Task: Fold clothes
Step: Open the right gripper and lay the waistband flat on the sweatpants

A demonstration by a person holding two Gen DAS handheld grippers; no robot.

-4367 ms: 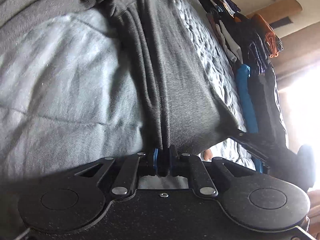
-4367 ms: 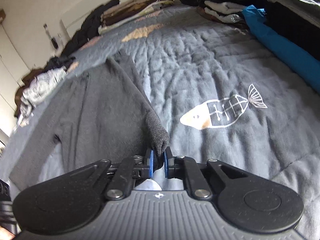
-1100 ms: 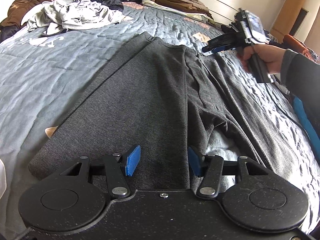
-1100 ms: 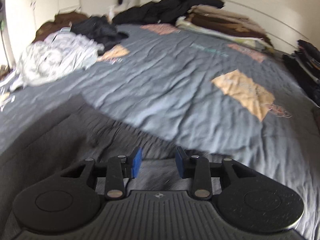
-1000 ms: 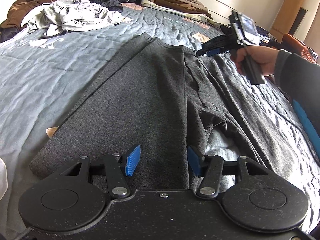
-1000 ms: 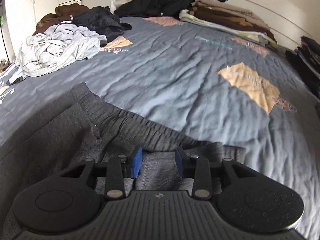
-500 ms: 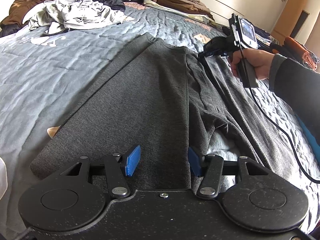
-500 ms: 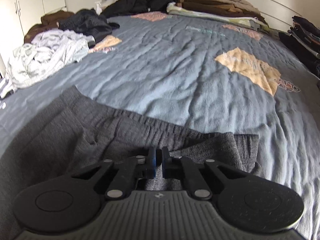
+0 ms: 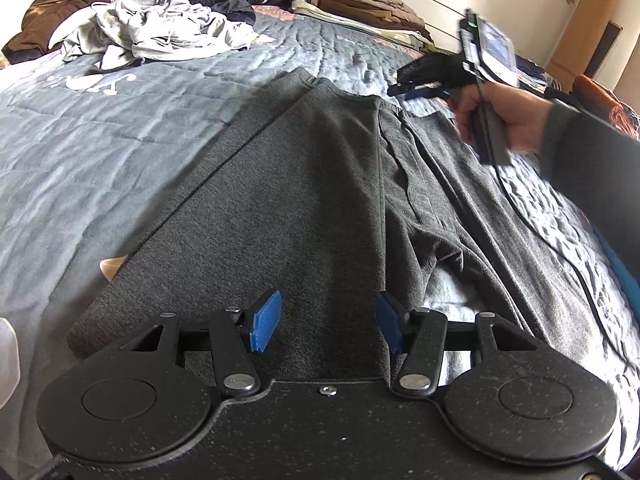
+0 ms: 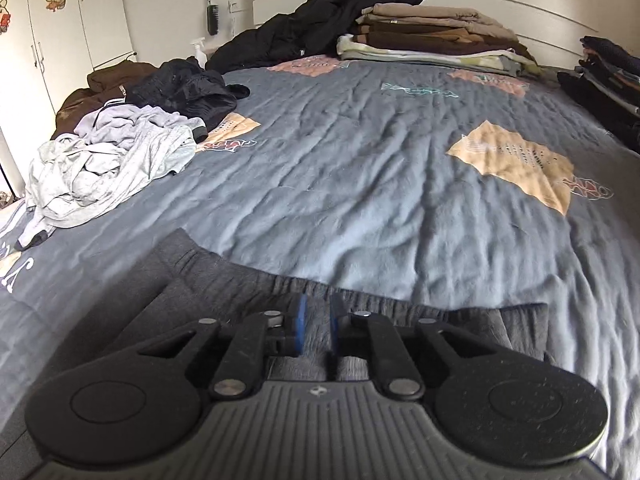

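Dark grey trousers [image 9: 304, 200] lie lengthwise on the blue-grey quilt, one leg folded over the other, the waistband at the far end. My left gripper [image 9: 326, 328] hovers open over the leg end, nothing between its blue pads. My right gripper [image 10: 316, 328] sits at the waistband [image 10: 248, 280], its pads drawn close with grey cloth between them. In the left wrist view the right gripper [image 9: 412, 90] is held by a hand [image 9: 508, 116] at the waistband's right corner.
A crumpled light grey heap [image 10: 108, 168] and dark clothes [image 10: 180, 88] lie at the far left of the bed. Folded brown garments [image 10: 432, 36] and a black jacket [image 10: 320, 16] line the headboard. Dark stacks [image 10: 608, 80] run along the right side.
Earlier both grippers held the trousers shut; both then let go. Over the last second the right gripper came down on the waistband and closed on it. The left gripper stayed open and still.
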